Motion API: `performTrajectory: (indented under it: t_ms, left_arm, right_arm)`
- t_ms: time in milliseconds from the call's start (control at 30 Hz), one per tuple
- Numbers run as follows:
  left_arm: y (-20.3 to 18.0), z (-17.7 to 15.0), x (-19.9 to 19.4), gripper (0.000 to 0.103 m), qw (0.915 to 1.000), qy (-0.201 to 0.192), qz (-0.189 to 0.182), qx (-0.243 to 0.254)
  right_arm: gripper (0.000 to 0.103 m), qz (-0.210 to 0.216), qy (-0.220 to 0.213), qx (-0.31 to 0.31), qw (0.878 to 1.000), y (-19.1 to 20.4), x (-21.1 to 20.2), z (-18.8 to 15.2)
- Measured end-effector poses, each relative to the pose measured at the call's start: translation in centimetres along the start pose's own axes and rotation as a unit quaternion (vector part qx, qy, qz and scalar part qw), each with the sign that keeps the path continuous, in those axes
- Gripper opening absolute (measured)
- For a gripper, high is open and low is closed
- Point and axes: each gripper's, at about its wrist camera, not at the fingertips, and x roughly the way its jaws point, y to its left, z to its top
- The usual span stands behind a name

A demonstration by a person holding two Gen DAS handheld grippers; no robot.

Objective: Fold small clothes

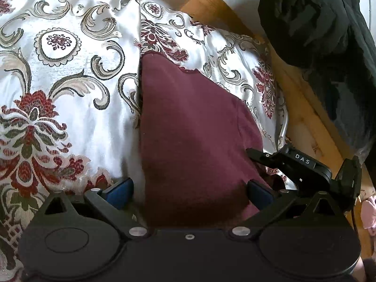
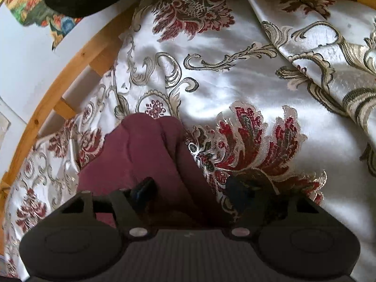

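Observation:
A small maroon garment [image 1: 188, 127] lies on a white floral satin bedspread [image 1: 70, 75]. In the left wrist view my left gripper [image 1: 190, 193] hangs low over its near end, jaws wide apart with the cloth between the blue pads. My right gripper's body [image 1: 305, 164] shows at the garment's right edge. In the right wrist view the garment [image 2: 141, 150] is bunched with a rounded fold, and my right gripper [image 2: 192, 191] is open, its jaws either side of the cloth's near edge.
A wooden bed frame [image 1: 235, 11] runs along the bedspread's far edge. A black garment [image 1: 317, 23] is piled at the upper right beyond it. The frame [image 2: 58, 80] curves along the left of the right wrist view, with a white wall behind.

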Motion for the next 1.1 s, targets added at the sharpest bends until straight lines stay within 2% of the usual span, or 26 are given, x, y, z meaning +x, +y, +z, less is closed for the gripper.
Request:
performTrajectory:
  t_ms: [167,200,233,333,933,1000,1100]
  left_arm:
    - [-0.2,-0.2,0.1,0.102,0.9999,-0.002,0.006,0.008]
    - [-0.2,-0.2,0.1,0.102,0.9999,-0.002,0.007,0.01]
    - [-0.2,-0.2,0.1,0.102,0.9999,-0.002,0.008,0.011]
    - [-0.2,-0.2,0.1,0.102,0.9999,-0.002,0.008,0.012]
    - [-0.4,-0.1,0.1,0.102,0.9999,-0.001,0.008,0.012]
    - [-0.4,0.0,0.1,0.099,0.9999,0.001,0.006,0.013]
    - [-0.3,0.4,0.0,0.092,0.9999,0.006,-0.007,0.007]
  right_arm:
    - [0.067,-0.033,0.001,-0.057,0.998,1.4,0.2,-0.4]
    - [0.063,-0.034,0.001,-0.061,0.998,1.6,0.2,-0.5]
    - [0.058,-0.029,0.002,-0.061,0.998,1.6,0.2,-0.5]
    - [0.052,-0.016,0.007,-0.052,0.998,1.4,0.2,-0.5]
    - [0.05,-0.005,0.011,-0.033,0.999,1.1,0.3,-0.4]
    - [0.048,0.001,0.013,-0.024,1.0,0.8,0.3,-0.4]
    - [0.04,0.015,0.017,-0.011,1.0,0.6,0.3,-0.4]
